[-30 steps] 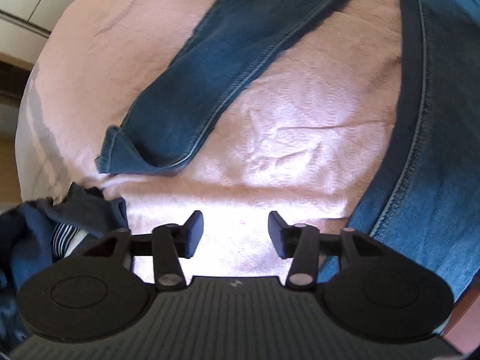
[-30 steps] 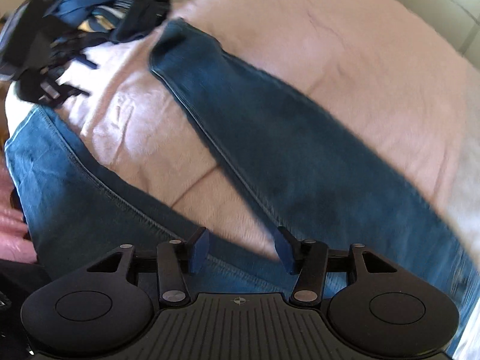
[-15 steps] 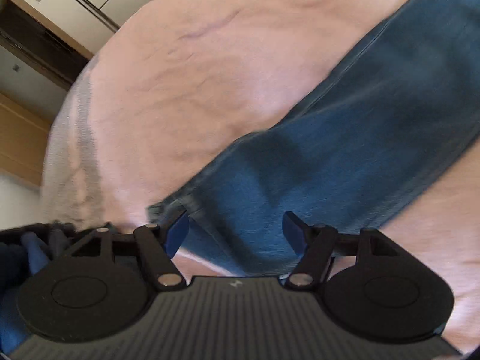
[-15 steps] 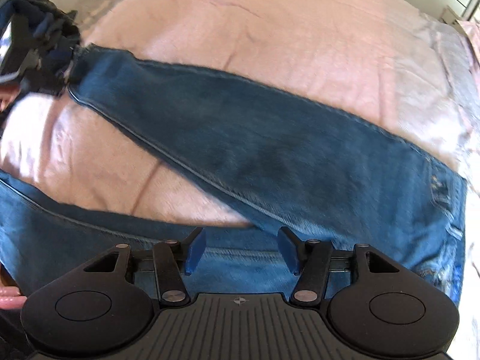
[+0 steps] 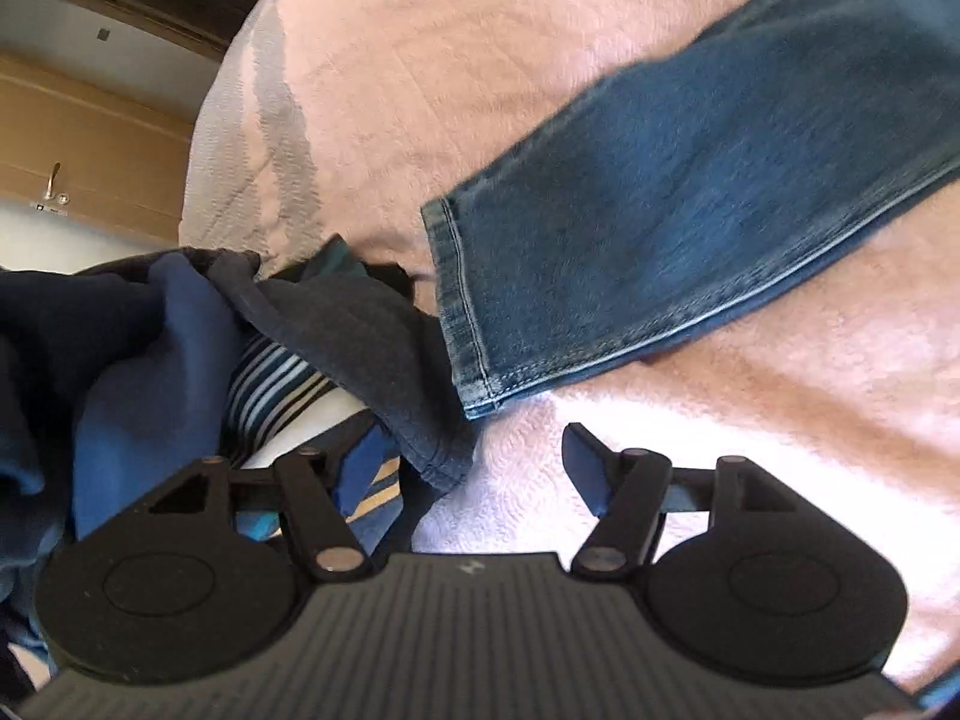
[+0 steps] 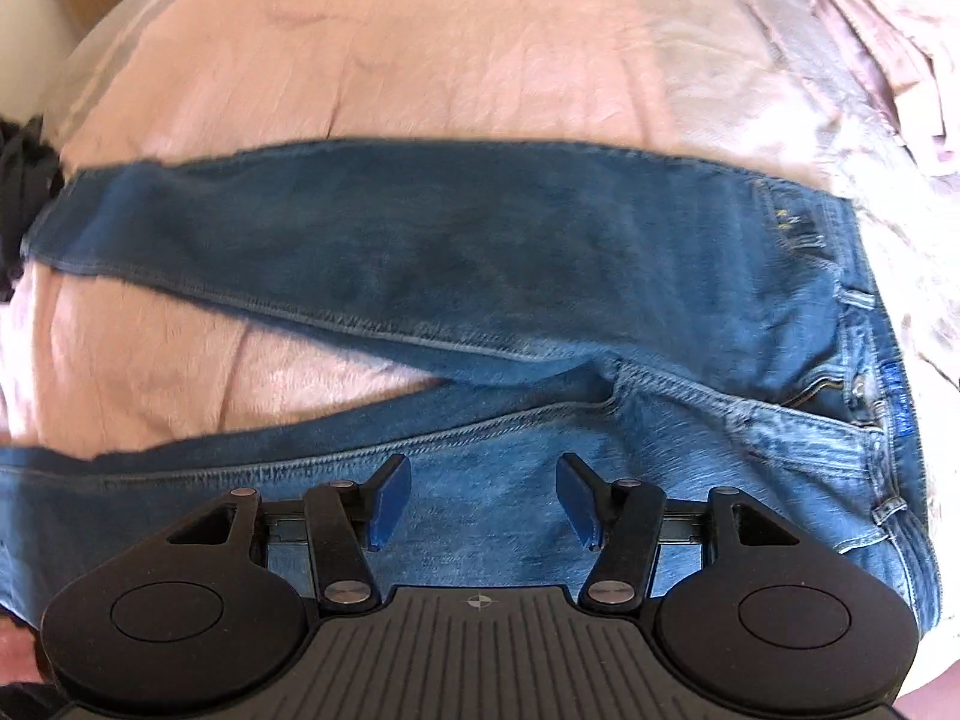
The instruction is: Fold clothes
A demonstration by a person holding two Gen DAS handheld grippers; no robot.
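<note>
Blue jeans (image 6: 480,258) lie flat on a pink bed cover (image 6: 420,60), legs spread in a V toward the left, waistband (image 6: 864,360) at the right. My right gripper (image 6: 483,498) is open and empty, hovering over the near leg close to the crotch. In the left wrist view the far leg's hem (image 5: 462,312) lies just ahead of my left gripper (image 5: 480,468), which is open and empty above the cover, between the hem and a pile of clothes.
A pile of dark and striped clothes (image 5: 198,348) lies left of the left gripper, touching the hem area. It also shows in the right wrist view (image 6: 24,180). Wooden furniture (image 5: 90,138) stands beyond the bed. Crumpled pink bedding (image 6: 870,18) lies at the far right.
The left gripper has swung left to the far leg's hem and opened wider. The right gripper has moved right toward the crotch and waistband. The jeans have not moved.
</note>
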